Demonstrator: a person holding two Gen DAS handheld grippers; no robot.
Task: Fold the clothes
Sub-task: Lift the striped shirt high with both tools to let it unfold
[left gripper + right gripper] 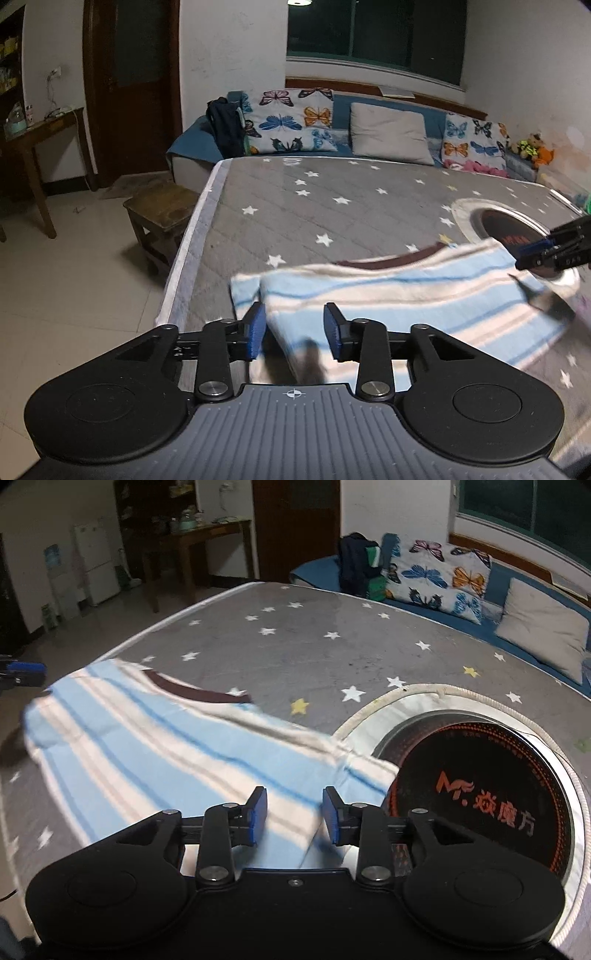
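Observation:
A light blue and white striped shirt (406, 295) with a dark brown collar lies spread on the grey star-patterned mattress (314, 206). It also shows in the right wrist view (166, 753). My left gripper (294, 328) is open, its jaws apart over the shirt's left shoulder and sleeve. My right gripper (294, 812) is open over the shirt's right edge, next to the round disc. The right gripper also shows at the right edge of the left wrist view (554, 253). The left gripper's blue pads (26, 670) show at the left edge of the right wrist view.
A round black disc with orange lettering (480, 790) sits in a white-rimmed ring on the mattress to the right of the shirt. Butterfly pillows (291, 120) and a grey pillow (389, 133) line the far side. A wooden stool (162, 210) stands by the mattress's left edge.

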